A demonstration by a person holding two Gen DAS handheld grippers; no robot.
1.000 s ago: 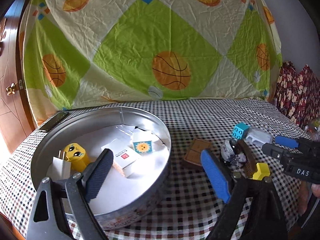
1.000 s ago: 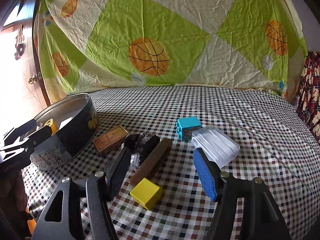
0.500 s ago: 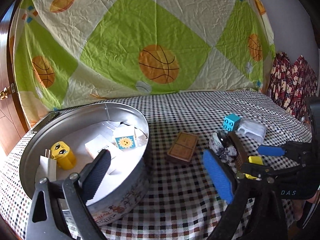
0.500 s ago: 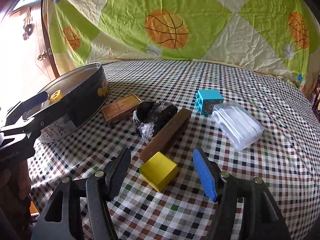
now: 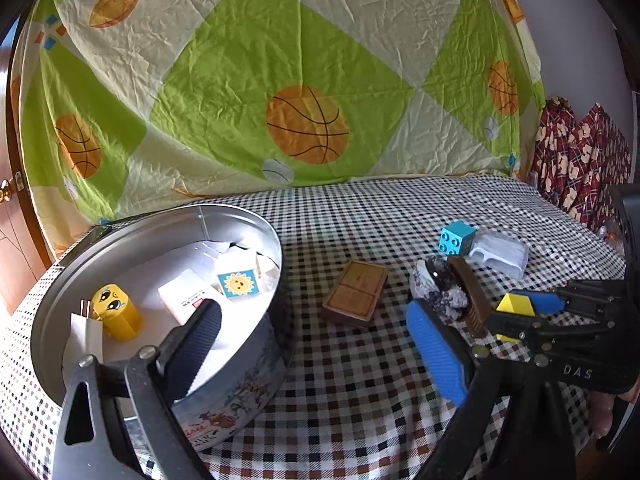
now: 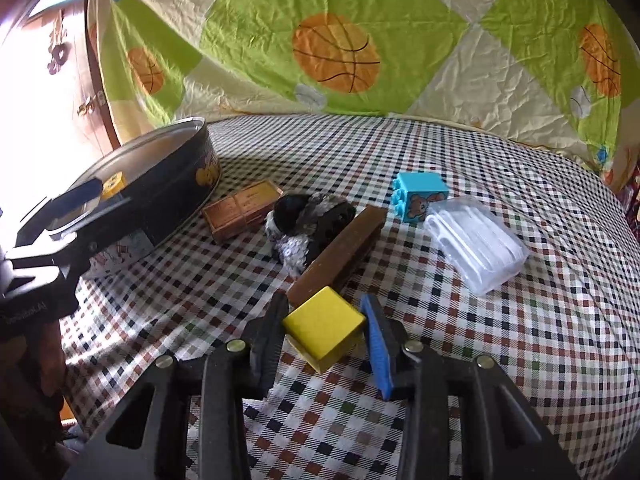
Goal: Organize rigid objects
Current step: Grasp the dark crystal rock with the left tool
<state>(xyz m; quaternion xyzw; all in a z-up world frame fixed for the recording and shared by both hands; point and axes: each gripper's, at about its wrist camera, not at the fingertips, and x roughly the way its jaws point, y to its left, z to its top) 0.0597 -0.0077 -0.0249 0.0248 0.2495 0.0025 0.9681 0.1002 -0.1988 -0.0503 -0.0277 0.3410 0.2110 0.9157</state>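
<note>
In the left wrist view, the left tool hangs with its jaws wide apart, holding nothing; the dark pad sits over the round tin and the blue pad over the checked bench. Inside the tin lie a yellow face block, a sun-picture block, a white box and a white plug. On the bench, right of the tin, are a brown flat box, a black-and-white lump (what it is I cannot tell), a brown bar, a blue studded block and a clear plastic case. At the right edge the right tool has the yellow cube between its pads.

In the right wrist view, the right tool is clamped on the yellow cube, dark pad on one side and blue pad on the other, just over the bench. The cube's far corner touches the near end of the brown bar. Beyond are the lump, the flat box, the blue block and the clear case. The tin stands at left, with the left tool above its rim.
</note>
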